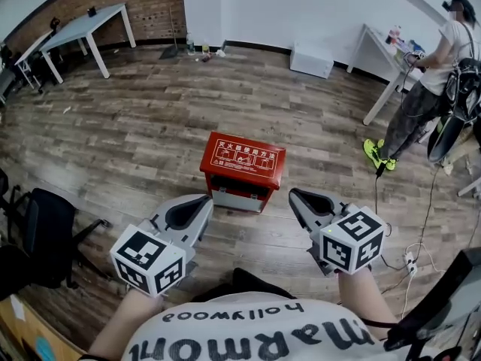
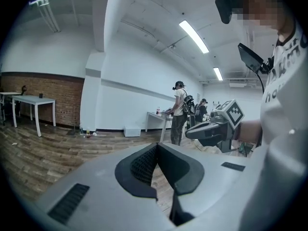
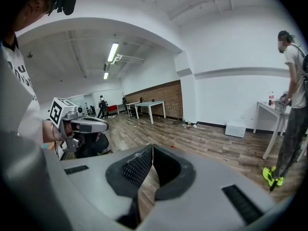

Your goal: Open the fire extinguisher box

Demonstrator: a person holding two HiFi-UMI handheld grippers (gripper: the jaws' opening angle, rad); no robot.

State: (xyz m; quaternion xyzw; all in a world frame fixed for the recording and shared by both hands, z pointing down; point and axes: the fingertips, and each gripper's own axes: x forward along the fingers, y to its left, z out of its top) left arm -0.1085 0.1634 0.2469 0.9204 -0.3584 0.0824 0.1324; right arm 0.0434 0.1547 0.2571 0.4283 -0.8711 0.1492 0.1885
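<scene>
My left gripper (image 1: 204,201) and right gripper (image 1: 294,195) hover with jaws pressed together, holding nothing. The red fire extinguisher box (image 1: 242,159) sits on the wooden floor (image 1: 135,138) ahead between them, long side across me, left tip seemingly nearer.

Head camera looks steeply down; left tool (image 1: 204,200), right tool (image 1: 295,194) cameras face each other.

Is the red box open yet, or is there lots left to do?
Not yet. Done: nothing that shows; the red box sits on the floor with its lid down. In hand: nothing; the left hand-held gripper and right hand-held gripper are both shut, empty and apart from the box, one near each side. Left: reach the box and open it, probably by lifting the lid.
</scene>
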